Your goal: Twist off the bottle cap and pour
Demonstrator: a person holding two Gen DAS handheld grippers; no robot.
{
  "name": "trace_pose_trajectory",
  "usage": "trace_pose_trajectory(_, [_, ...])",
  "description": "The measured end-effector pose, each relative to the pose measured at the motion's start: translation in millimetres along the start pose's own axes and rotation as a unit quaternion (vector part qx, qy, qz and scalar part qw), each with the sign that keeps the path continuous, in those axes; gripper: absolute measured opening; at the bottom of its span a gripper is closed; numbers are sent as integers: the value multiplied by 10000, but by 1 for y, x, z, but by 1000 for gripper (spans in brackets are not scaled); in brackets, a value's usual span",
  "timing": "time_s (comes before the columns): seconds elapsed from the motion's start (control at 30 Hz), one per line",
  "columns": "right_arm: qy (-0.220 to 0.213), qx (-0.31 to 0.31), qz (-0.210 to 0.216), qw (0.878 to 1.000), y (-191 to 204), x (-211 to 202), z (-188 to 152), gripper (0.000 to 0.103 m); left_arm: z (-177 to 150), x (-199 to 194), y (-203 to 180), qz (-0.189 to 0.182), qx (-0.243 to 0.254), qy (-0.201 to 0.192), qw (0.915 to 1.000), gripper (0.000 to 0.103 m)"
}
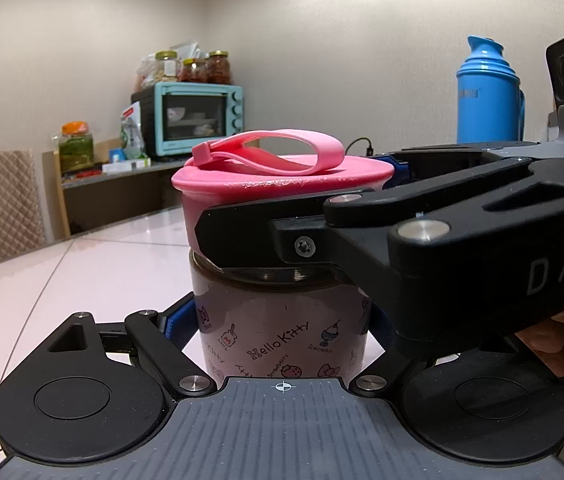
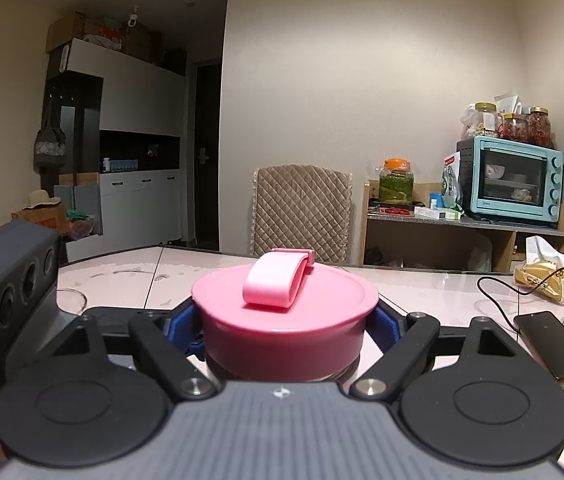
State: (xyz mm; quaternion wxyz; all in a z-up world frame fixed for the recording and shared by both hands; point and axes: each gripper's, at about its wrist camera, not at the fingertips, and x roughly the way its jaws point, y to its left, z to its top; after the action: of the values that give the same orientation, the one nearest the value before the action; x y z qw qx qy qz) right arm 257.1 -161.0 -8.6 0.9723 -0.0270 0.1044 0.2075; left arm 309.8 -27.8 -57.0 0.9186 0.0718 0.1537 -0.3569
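The bottle stands on the tabletop, its body clamped by the left tool; the right tool grips its pink cap.

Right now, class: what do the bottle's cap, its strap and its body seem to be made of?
Cap: pink plastic, probably; smooth with a soft sheen. Strap: looks like silicone, matte and bent in a limp loop. Body: likely glass, dark and see-through at the neck, with a printed band.

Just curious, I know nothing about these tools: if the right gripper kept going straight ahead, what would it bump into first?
The pink cap: the right gripper is already shut on it, so nothing lies between them.
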Motion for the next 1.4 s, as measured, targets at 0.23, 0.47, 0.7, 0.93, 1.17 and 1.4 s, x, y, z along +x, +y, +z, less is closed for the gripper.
trace_pose_trajectory(0.23, [-159,-111,110,9998,-3,-2,-4,85,0,0,0,-3,-3,1,10000,90])
trace_pose_trajectory(0.47, [-267,-180,316,9990,-8,-2,-6,85,0,0,0,-3,-2,1,10000,90])
trace_pose_trajectory(0.7, [-330,-254,562,9976,-15,-1,-7,85,0,0,0,-3,-3,1,10000,90])
trace_pose_trajectory(0.93, [-343,-255,849,9955,-25,1,-6,85,0,0,0,-5,-4,4,10000,90])
trace_pose_trajectory(1.17, [-356,-242,1183,9920,-35,3,-5,85,0,0,0,-8,-6,8,10000,90])
trace_pose_trajectory(1.4, [-412,-131,1393,9893,-44,2,-8,85,1,0,0,-7,-6,8,10000,90])
